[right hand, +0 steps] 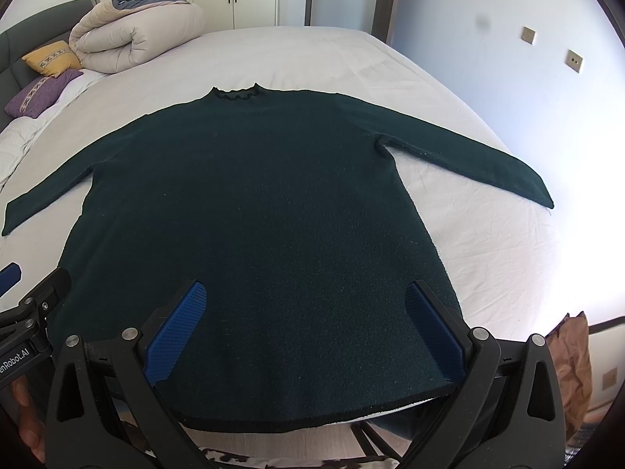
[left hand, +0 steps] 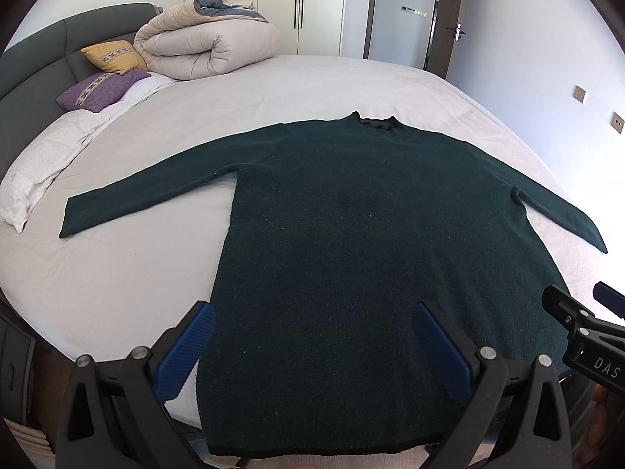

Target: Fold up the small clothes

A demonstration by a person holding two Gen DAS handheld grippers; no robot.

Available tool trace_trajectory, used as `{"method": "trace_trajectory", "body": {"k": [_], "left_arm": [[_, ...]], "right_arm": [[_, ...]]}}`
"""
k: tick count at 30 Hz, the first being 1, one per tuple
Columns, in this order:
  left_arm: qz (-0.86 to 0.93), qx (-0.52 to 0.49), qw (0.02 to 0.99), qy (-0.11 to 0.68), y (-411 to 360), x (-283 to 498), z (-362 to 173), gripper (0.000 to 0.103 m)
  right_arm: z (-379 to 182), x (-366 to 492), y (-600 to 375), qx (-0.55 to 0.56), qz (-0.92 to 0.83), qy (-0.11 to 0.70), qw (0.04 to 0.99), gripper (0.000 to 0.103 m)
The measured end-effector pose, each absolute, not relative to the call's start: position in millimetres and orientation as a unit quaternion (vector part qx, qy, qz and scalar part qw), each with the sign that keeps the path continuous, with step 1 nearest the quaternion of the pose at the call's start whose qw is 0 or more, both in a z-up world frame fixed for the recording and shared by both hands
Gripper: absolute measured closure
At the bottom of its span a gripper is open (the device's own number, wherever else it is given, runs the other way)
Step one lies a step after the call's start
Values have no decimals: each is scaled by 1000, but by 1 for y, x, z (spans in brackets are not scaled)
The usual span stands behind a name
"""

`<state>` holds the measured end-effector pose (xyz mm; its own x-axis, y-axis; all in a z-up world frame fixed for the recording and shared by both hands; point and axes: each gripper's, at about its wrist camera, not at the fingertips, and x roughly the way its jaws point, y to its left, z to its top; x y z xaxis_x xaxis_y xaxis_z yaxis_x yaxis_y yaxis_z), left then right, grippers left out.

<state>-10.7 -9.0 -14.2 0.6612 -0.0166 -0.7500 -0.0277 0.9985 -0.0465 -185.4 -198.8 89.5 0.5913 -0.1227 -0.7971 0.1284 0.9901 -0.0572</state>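
Observation:
A dark green long-sleeved sweater (left hand: pixel 351 215) (right hand: pixel 250 203) lies flat on the bed, collar away from me, both sleeves spread out, its hem hanging at the near edge. My left gripper (left hand: pixel 316 320) is open above the hem's left part, blue pads (left hand: pixel 183 355) wide apart, nothing between them. My right gripper (right hand: pixel 304 301) is open above the hem's right part, also holding nothing. Each gripper shows at the edge of the other's view: the right gripper (left hand: pixel 578 305) and the left gripper (right hand: pixel 35 277).
The bed's white sheet (left hand: pixel 117 265) (right hand: pixel 488 234) surrounds the sweater. A rolled beige duvet (left hand: pixel 203 47) (right hand: pixel 133 35), a yellow cushion (left hand: pixel 113 54) and a purple cushion (left hand: pixel 97 90) lie at the far left by the dark headboard (left hand: pixel 47 58). A brown bag (right hand: pixel 570 359) stands near right.

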Motion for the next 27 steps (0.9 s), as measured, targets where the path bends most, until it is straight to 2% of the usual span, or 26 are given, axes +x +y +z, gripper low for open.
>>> {"method": "trace_trajectory", "body": {"k": [27], "left_arm": [[-4,-8,902,432,-17,26,-23,0]], "right_arm": [[70,-160,-231,23,-76,464,882,0]]}}
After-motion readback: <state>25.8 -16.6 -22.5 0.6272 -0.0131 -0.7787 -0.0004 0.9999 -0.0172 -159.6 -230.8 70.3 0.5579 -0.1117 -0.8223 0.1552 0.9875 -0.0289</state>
